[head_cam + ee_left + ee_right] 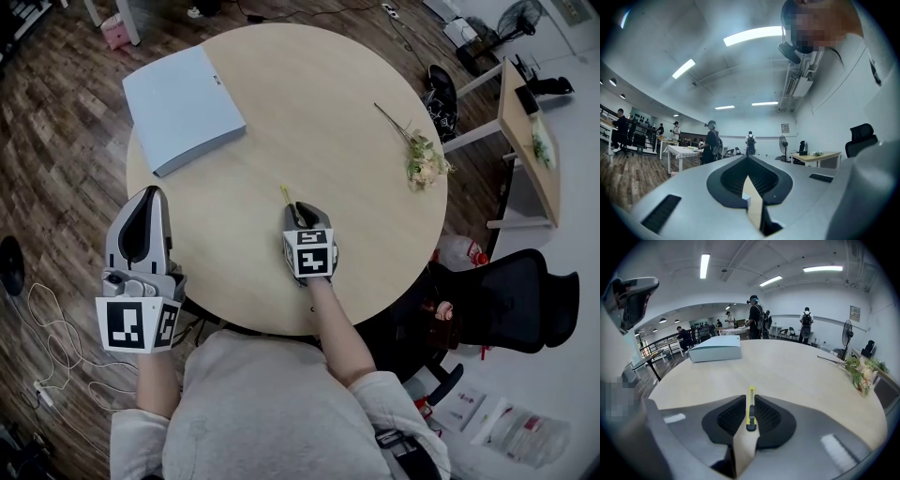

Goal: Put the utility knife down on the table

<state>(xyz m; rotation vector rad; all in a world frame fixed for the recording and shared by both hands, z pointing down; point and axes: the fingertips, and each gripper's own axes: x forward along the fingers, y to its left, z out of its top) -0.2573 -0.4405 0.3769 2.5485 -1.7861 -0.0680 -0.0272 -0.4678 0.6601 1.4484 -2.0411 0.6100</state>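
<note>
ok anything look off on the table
Nothing spilled or damaged. The pale blue box sits askew at the table edge, one corner seemingly overhanging, and a flower sprig lies loose near the right edge.

Utility knife (751, 409): slim, yellow, black slider; clamped between right gripper (750, 399) jaws, tip pointing forward.

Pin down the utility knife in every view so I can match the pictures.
Head view: the utility knife juts from the right tongs, near the middle of the table.
Left gripper view: not in it.
Right gripper view: bottom centre, clamped between the jaws.
Shared landmark: the pale blue box, beyond the knife in the head and right gripper views.
</note>
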